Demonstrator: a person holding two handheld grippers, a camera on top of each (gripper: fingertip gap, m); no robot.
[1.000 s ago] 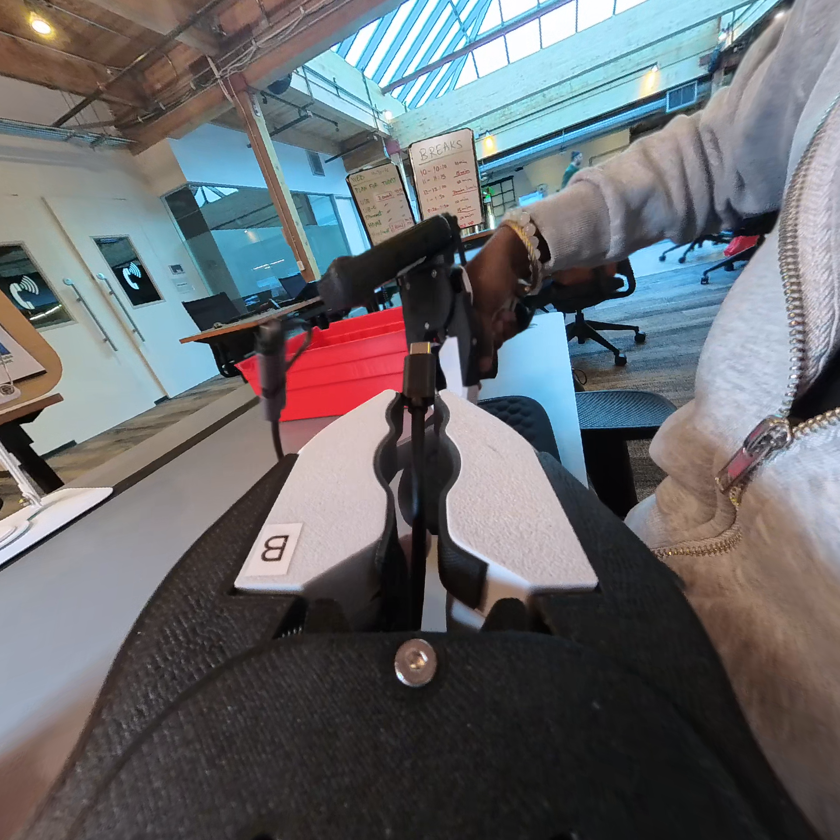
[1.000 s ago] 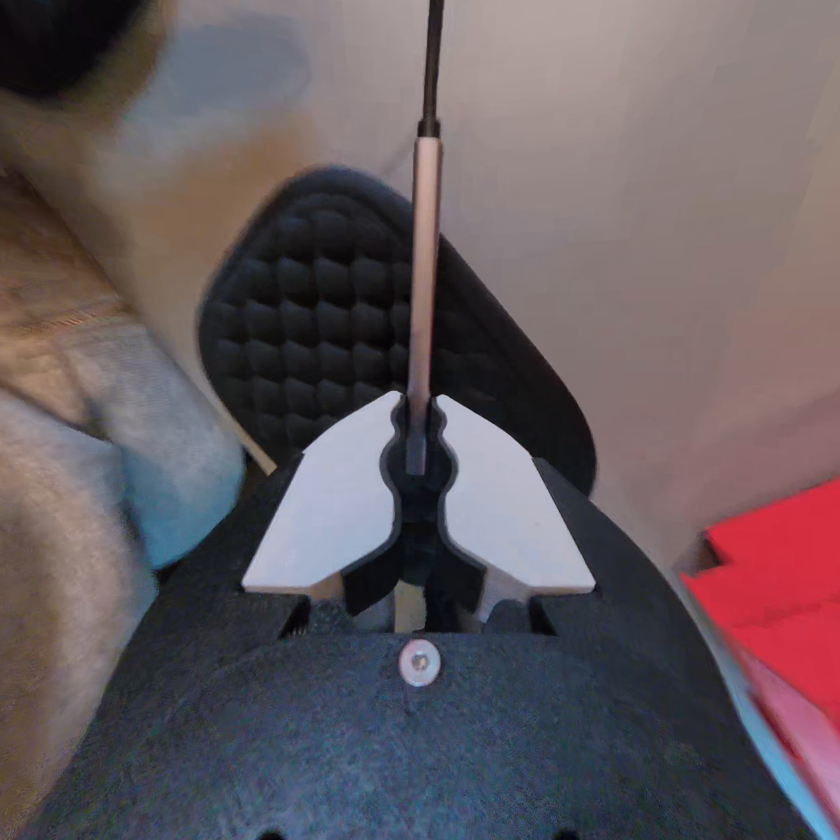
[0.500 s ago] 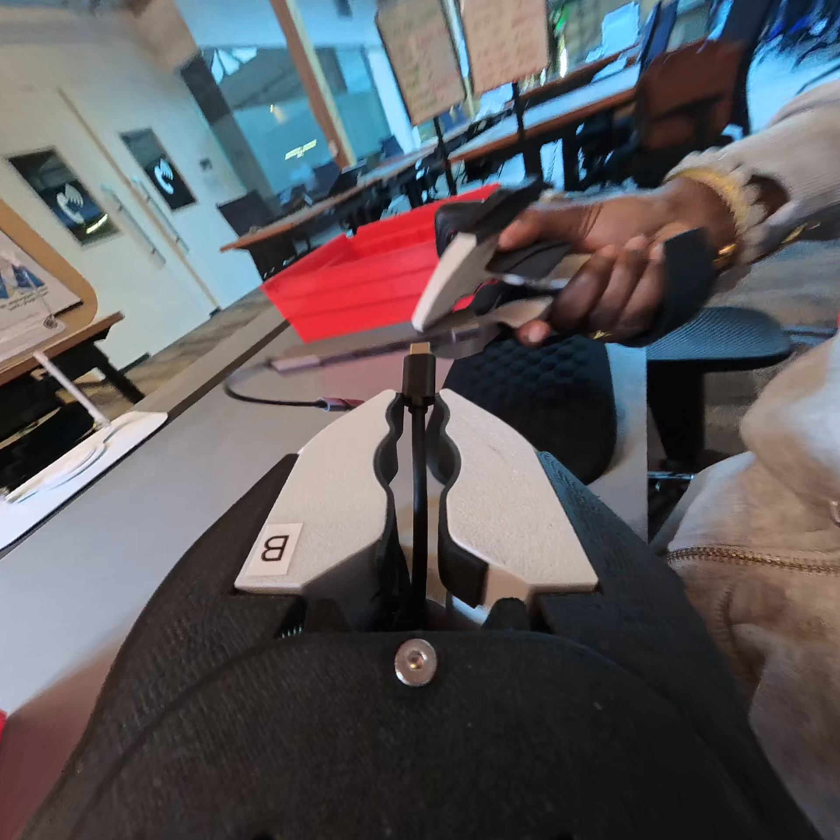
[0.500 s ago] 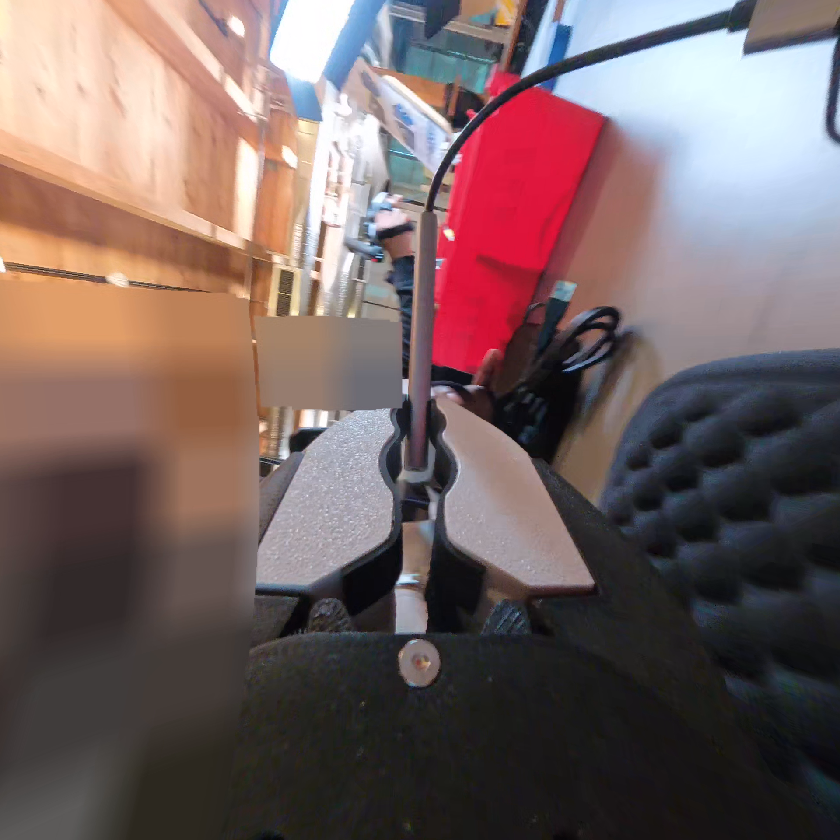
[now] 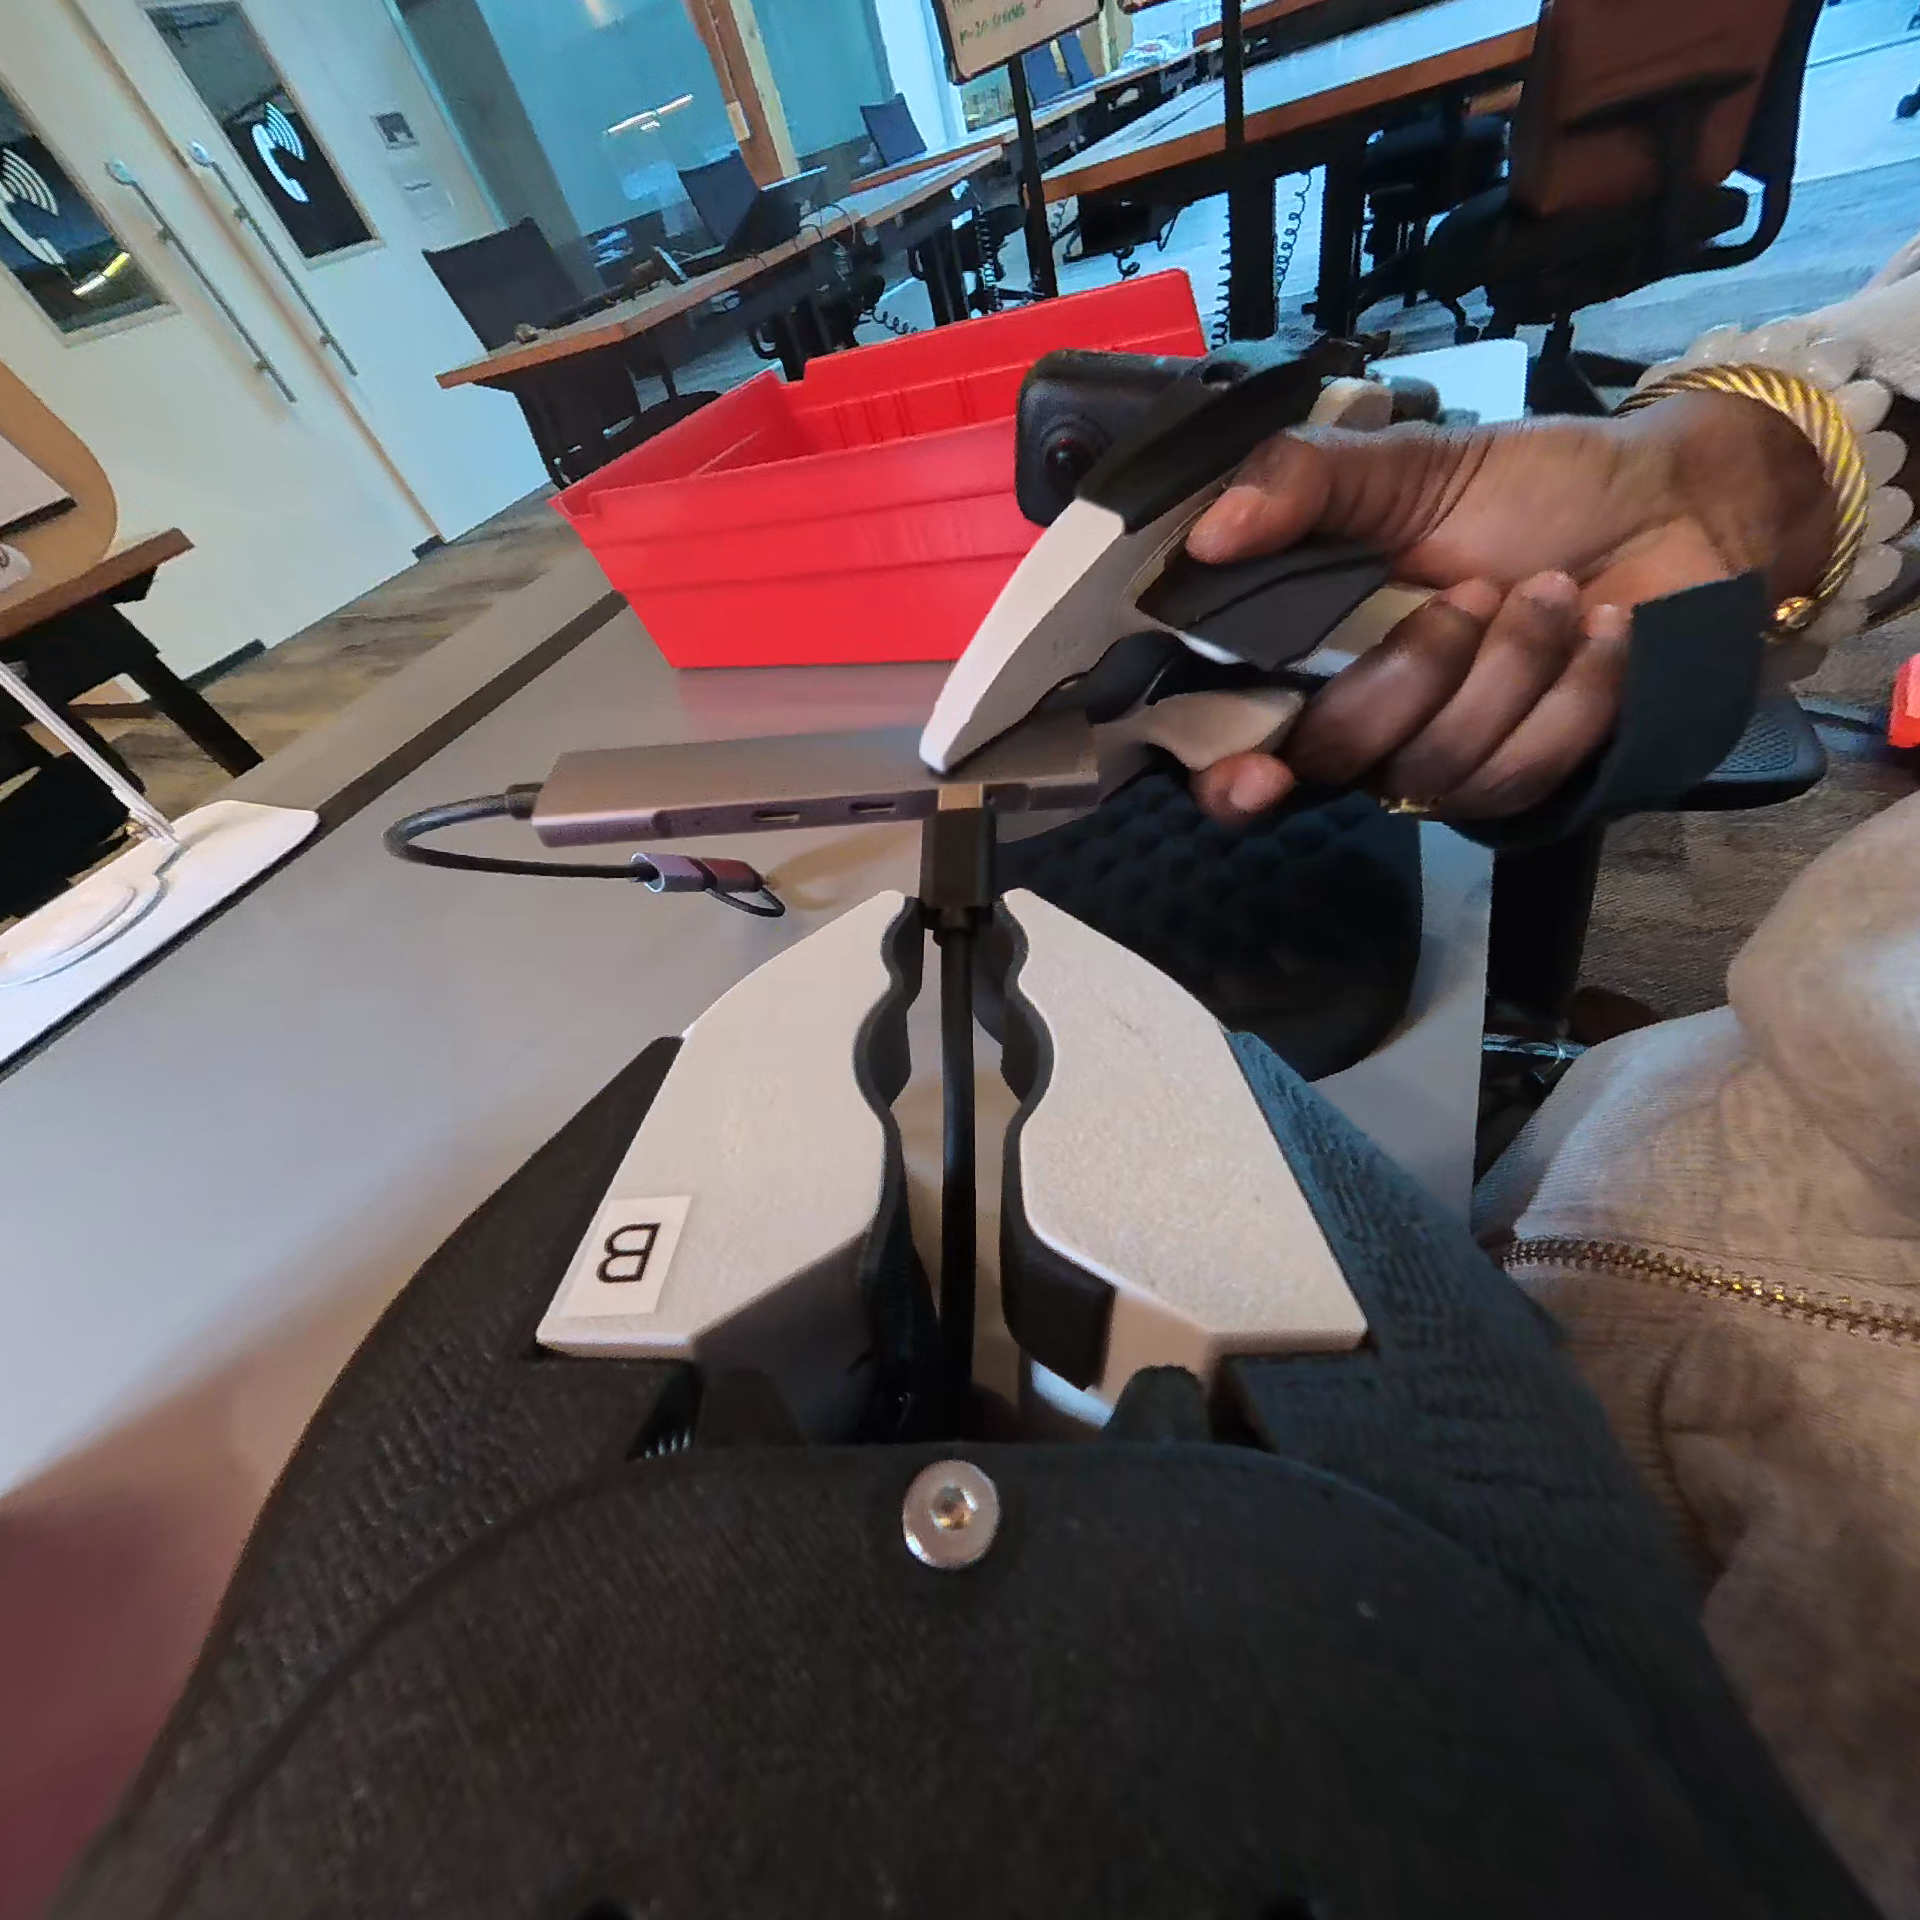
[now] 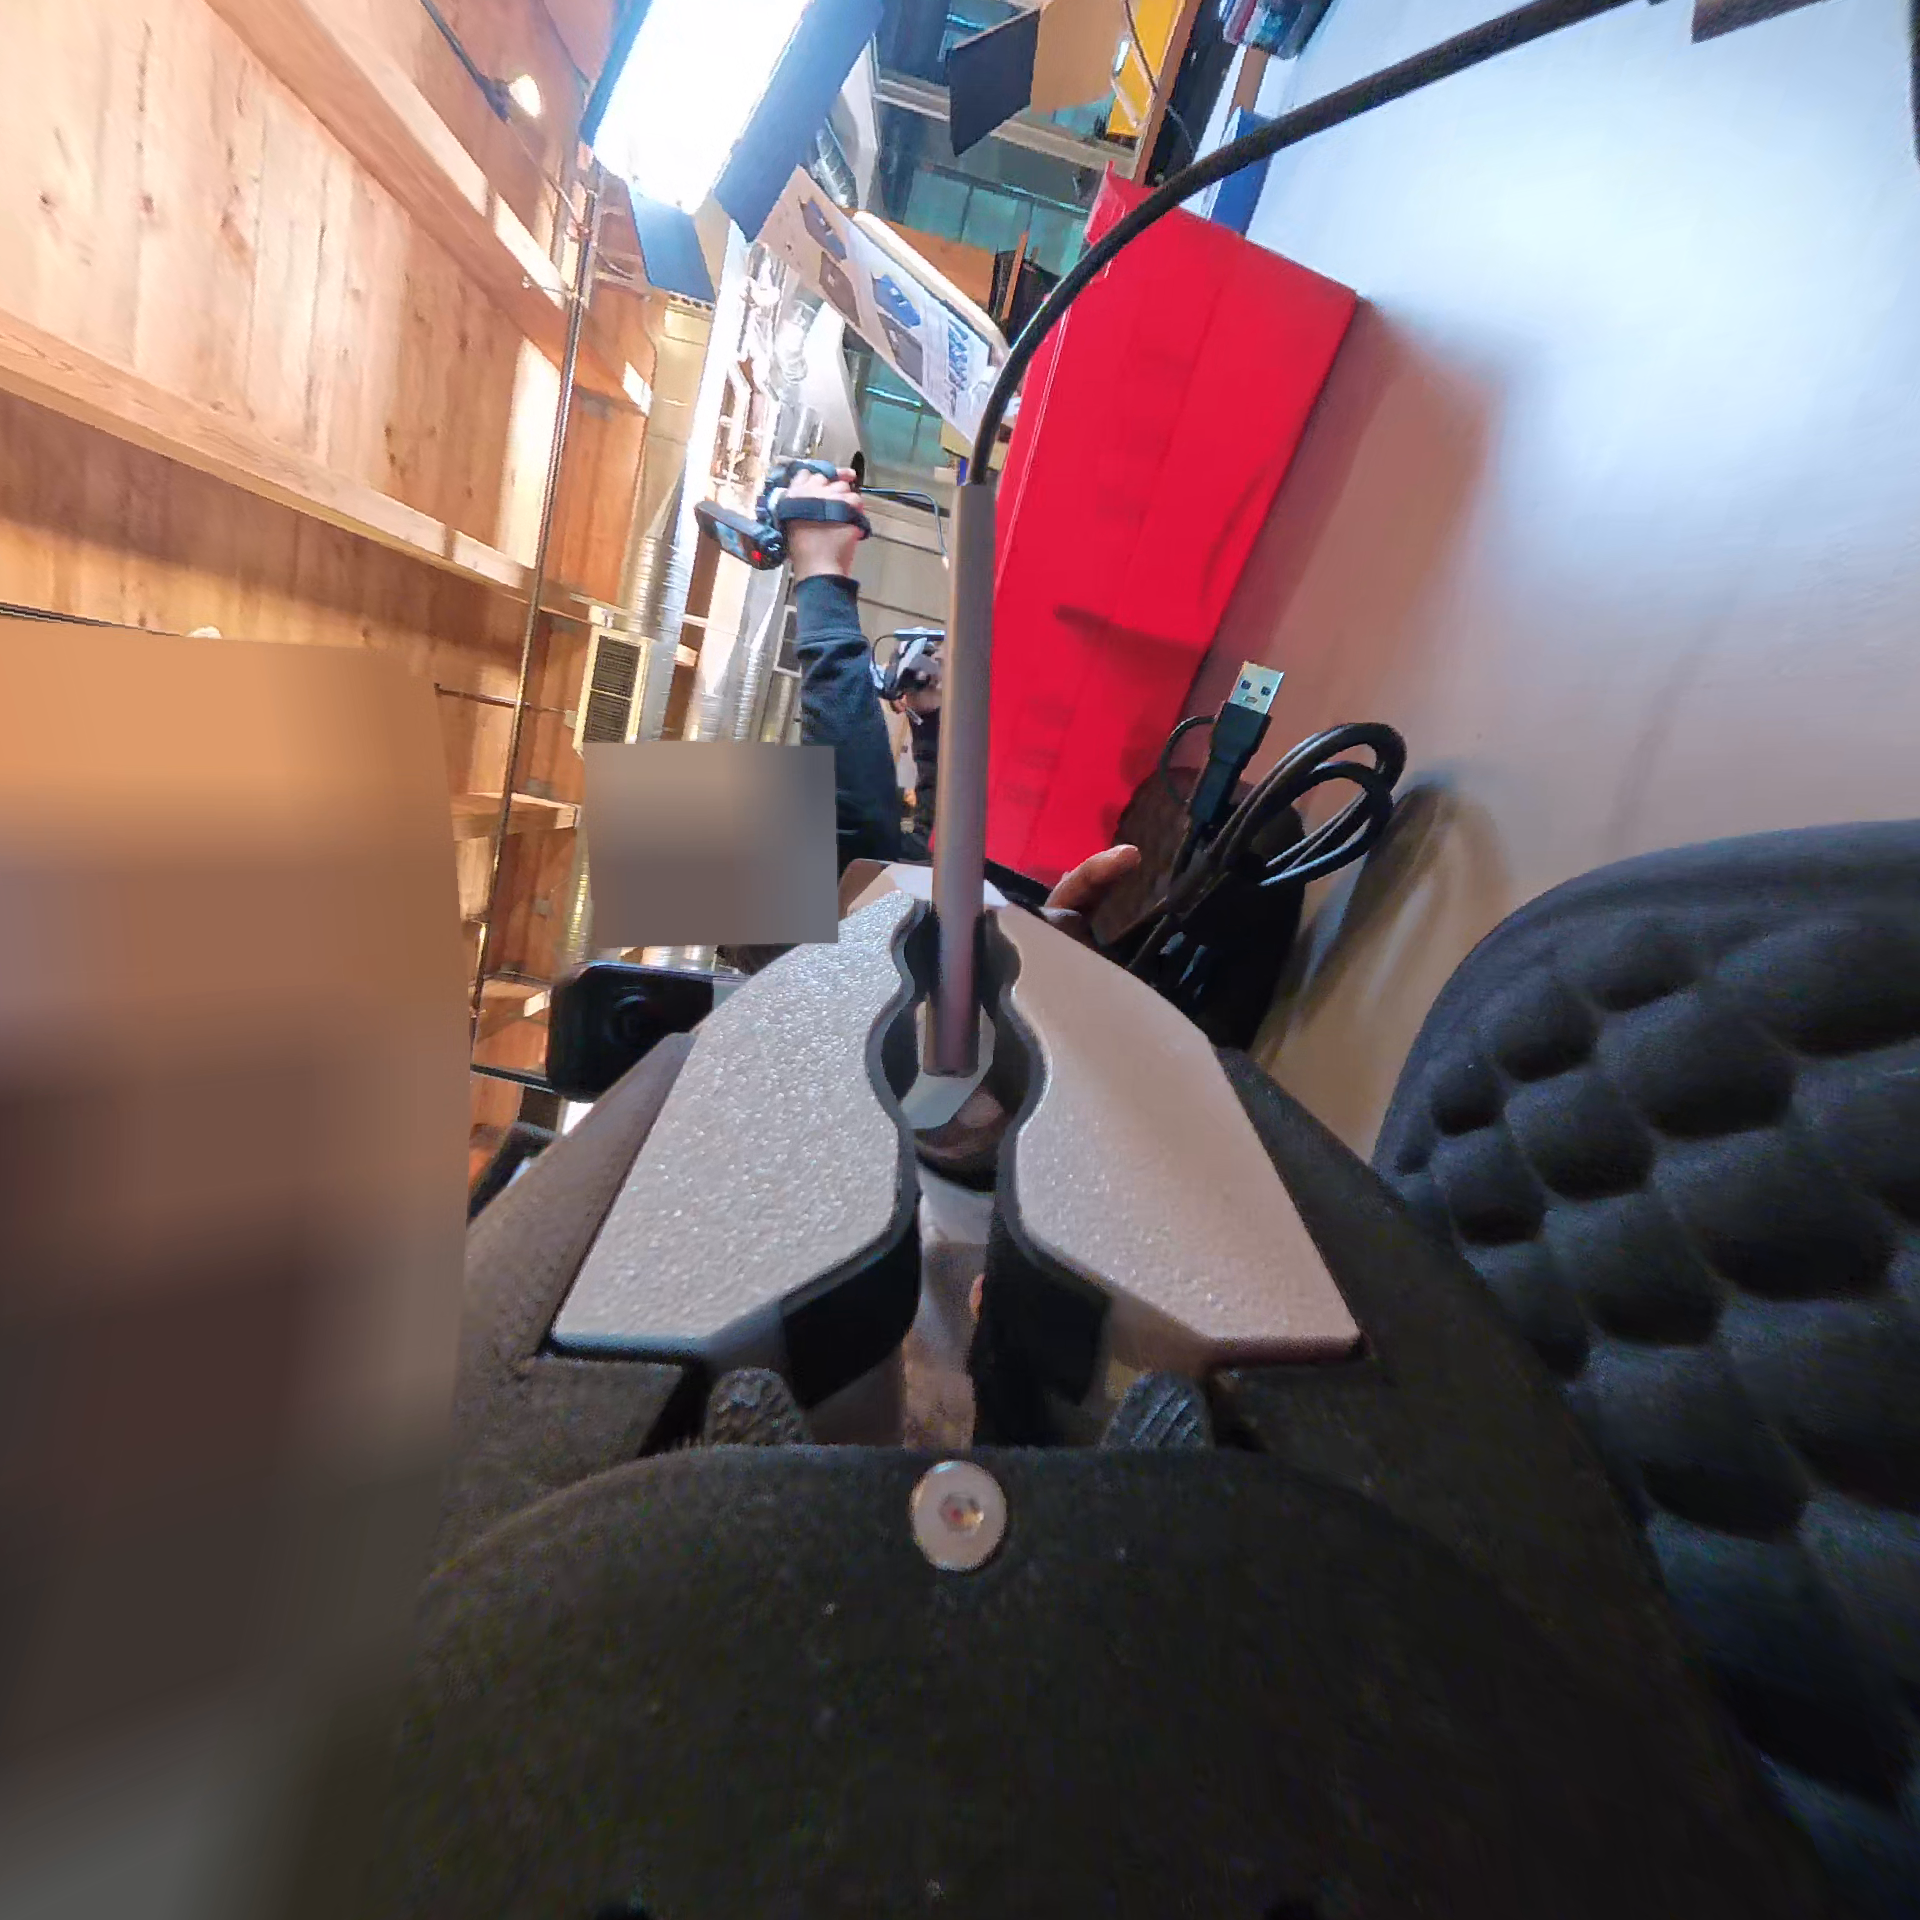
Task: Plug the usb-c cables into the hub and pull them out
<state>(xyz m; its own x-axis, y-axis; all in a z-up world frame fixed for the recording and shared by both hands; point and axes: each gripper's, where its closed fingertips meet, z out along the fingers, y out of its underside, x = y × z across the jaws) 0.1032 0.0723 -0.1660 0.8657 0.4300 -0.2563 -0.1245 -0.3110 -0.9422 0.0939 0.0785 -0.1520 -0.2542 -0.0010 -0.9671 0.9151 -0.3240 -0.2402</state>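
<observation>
while the left gripper has its fingers closed on a black usb-c cable, the cable's plug meets the near edge of the grey hub at 12 o'clock from the fingertips; whether the plug is fully seated cannot be told. two more slots on that edge sit just to the 9 o'clock side of the plug. the right gripper comes in from 3 o'clock, held in a hand wearing a gold bracelet, and its fingers are clamped on the hub's right end, keeping it lifted above the grey worktop. the hub's own lead curls off its 9 o'clock end to a loose connector lying on the worktop. a red bin stands beyond the hub at 12 o'clock, and a black quilted pad lies under the hand.

in the right wrist view the right gripper pinches the hub edge-on, the hub running straight toward 12 o'clock with its lead arcing to 1 o'clock. a bundle of black cables sits at 2 o'clock beside the red bin.
</observation>
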